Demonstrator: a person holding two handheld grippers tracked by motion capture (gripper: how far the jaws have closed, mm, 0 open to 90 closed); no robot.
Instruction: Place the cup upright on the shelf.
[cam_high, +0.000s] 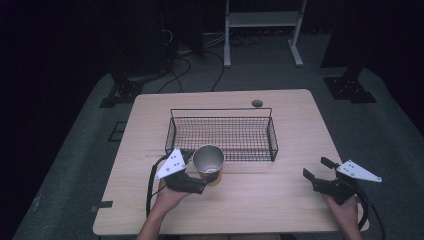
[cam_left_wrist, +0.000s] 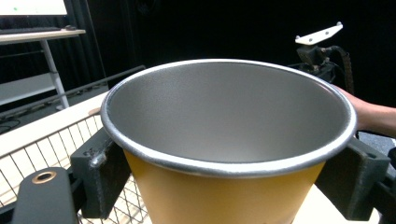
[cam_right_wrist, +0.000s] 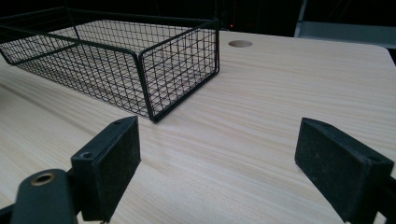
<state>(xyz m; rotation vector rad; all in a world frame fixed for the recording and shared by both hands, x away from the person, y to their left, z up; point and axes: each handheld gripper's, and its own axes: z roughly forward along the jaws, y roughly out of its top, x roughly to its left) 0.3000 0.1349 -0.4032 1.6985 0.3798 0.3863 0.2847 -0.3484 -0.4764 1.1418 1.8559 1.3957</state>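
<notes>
A cup (cam_high: 208, 159), yellow outside and bare metal inside, stands upright just in front of the black wire basket (cam_high: 222, 150), near its left half. My left gripper (cam_high: 206, 176) is shut on the cup (cam_left_wrist: 224, 121), one jaw on each side of its yellow wall below the rim. I cannot tell whether the cup's base touches the table. My right gripper (cam_high: 316, 168) is open near the table's front right, well clear of the basket (cam_right_wrist: 180, 70). Between its pads (cam_right_wrist: 112, 163) there is just bare wood.
The empty basket sits mid-table on the light wooden table (cam_high: 260, 205). A round cable hole (cam_high: 257, 103) lies behind the basket. Beyond the table, on the grey floor, stand a white frame (cam_high: 262, 20), black stands and loose cables.
</notes>
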